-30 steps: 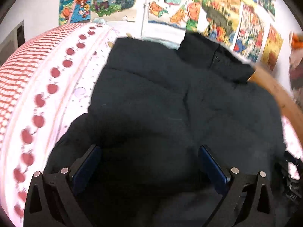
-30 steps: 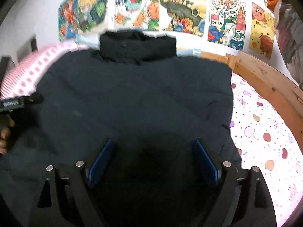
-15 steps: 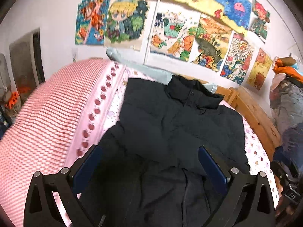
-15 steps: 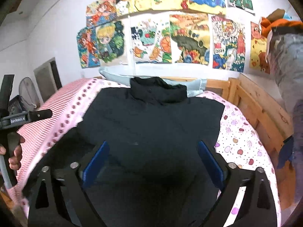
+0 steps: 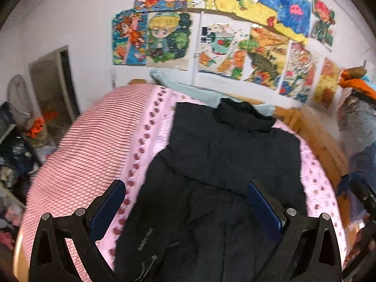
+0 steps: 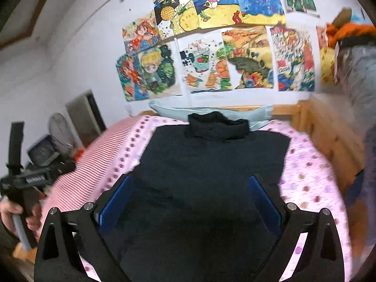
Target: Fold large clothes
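**Both grippers up and clear of the jacket**

A second ago both cameras are close over dark cloth; now I see the whole bed. I have pulled both hands up and back. The right gripper [image 6: 189, 202] has just been opening its jaws and they stand wide, nothing between them but the view down onto the cloth. The left gripper [image 5: 185, 209] is spread wide as well and holds nothing. So whatever I last placed is let go, and I judge this to be a pause between folds rather than the end.

The jacket [image 6: 211, 164] lies flat on the pink sheet [image 6: 310, 178], collar [image 6: 217, 128] toward the wall. In the left view its near-left part is bunched and creased, with a lower layer sticking out toward the striped quilt [image 5: 94, 155]. In the right view the right edge looks straight. I cannot tell how many folds are done; the near hem is hidden behind the gripper frames.

My next job, I think, is to pick the edge to fold over, likely the rumpled left side.

Around it: a pale blue pillow [image 6: 256, 115] just behind the collar, a wooden bed frame [image 6: 329, 136] on the right, posters [image 6: 246, 58] on the wall, clutter on the floor at far left. My left hand [image 6: 9, 213] shows at the edge of the right view. The quilt lies just beside the jacket's left side and could crowd a fold there; thick padding may spring back.
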Demonstrator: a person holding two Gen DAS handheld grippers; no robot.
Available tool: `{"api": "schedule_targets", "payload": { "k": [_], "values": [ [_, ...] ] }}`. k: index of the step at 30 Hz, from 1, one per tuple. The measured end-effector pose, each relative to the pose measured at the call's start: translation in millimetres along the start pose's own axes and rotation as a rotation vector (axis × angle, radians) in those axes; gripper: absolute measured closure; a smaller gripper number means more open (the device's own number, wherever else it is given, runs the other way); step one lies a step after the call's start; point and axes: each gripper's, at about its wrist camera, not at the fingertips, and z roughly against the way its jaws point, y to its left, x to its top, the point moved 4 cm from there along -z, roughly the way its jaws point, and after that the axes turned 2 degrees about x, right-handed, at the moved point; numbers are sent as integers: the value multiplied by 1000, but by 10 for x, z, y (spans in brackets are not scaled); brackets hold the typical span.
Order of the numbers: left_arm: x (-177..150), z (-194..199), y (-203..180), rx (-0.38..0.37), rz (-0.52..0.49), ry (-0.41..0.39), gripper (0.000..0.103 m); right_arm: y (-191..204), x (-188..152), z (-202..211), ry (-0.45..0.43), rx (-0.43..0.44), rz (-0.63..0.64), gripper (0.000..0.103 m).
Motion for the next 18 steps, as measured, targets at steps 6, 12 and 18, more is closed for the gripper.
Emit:
{"api": "schedule_targets", "payload": {
  "k": [6, 12, 18],
  "values": [
    [5, 238, -90, 52, 35, 5, 0, -205, -80, -79, -10, 20, -55, 6],
    [-57, 118, -274, 22, 59, -12, 0, -372, -156, -171, 11, 26, -64, 6],
    [22, -388, -478, -17, 46, -71, 0, -595, -94, -346, 15, -35, -50, 6]
  ]
}}
